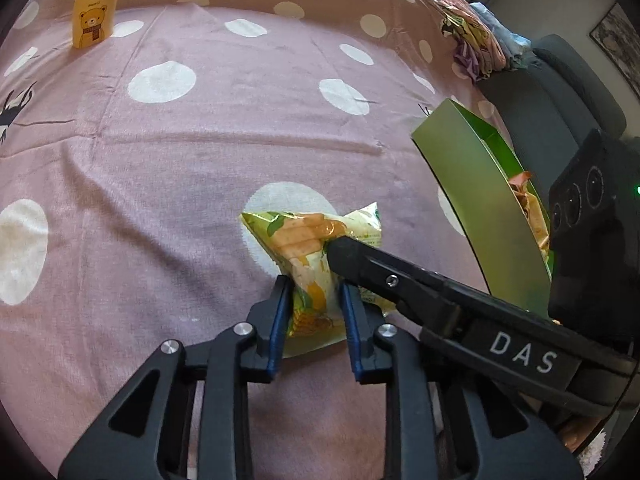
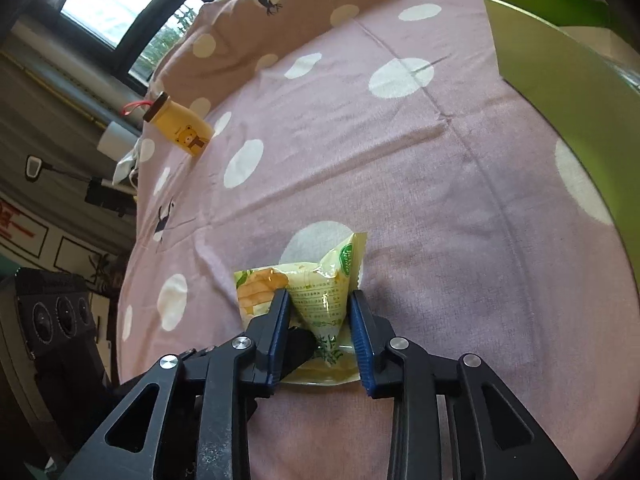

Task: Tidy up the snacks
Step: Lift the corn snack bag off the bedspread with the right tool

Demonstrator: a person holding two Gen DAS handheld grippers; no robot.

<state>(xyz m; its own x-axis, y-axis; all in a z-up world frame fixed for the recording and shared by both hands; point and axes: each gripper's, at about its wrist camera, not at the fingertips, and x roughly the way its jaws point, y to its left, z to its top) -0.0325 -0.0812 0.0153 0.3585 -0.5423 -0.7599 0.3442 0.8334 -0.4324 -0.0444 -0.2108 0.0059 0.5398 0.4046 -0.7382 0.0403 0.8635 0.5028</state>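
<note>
A yellow-green snack packet (image 1: 308, 248) lies on the pink dotted cloth (image 1: 200, 152). My left gripper (image 1: 314, 292) is shut on its near end. My right gripper (image 2: 320, 300) is shut on the same snack packet (image 2: 320, 280) from the other side; its black finger (image 1: 380, 268) crosses the left wrist view over the packet. A green box (image 1: 480, 200) stands open at the right, with several snack packets (image 1: 528, 208) inside. The box wall also shows in the right wrist view (image 2: 560, 92).
A yellow bear bottle (image 1: 94, 12) stands at the far left of the cloth, also seen in the right wrist view (image 2: 180, 128). Crumpled fabric (image 1: 476, 44) lies at the far right edge. A grey sofa (image 1: 560, 92) sits beyond the table. A window (image 2: 112, 4) is behind.
</note>
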